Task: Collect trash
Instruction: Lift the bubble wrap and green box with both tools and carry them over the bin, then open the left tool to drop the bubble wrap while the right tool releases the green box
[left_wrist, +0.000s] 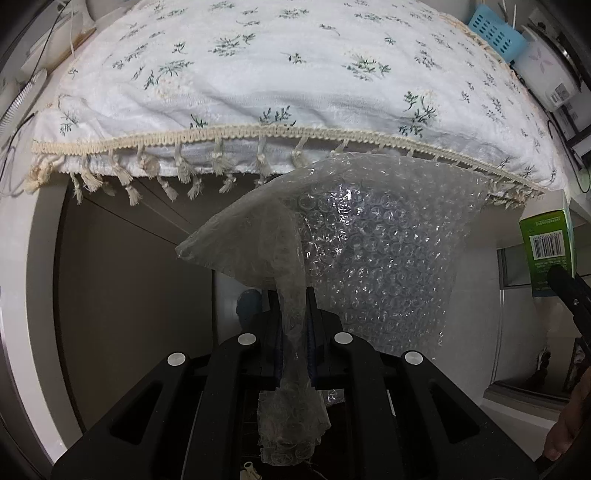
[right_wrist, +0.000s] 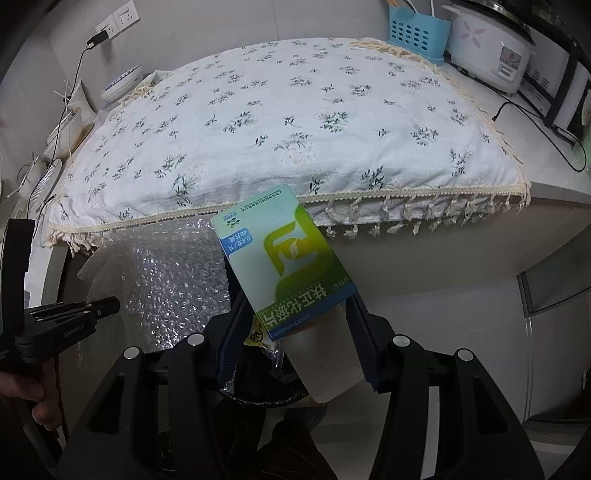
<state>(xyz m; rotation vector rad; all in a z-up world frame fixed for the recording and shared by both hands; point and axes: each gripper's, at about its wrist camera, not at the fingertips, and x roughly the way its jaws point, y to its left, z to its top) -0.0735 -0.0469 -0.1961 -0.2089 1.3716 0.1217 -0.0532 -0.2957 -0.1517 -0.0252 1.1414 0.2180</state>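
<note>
Below the fringed tablecloth (right_wrist: 295, 122), the left gripper (left_wrist: 293, 332) pinches a floppy, featherlight bubble wrap (left_wrist: 369, 240) by one twisted corner. The right gripper (right_wrist: 295, 332) clamps a stiff, light medicine box (right_wrist: 284, 254) by its lower edges, perhaps over a bin.

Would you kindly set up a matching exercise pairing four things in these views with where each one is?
Things:
1. clear bubble wrap sheet
2. green and blue cardboard medicine box
3. blue perforated plastic basket
4. white floral rice cooker

Places:
A. far edge of the counter, left of the cooker
B. left gripper
C. counter's far right corner
D. right gripper

Pairs: 1-B, 2-D, 3-A, 4-C
</note>
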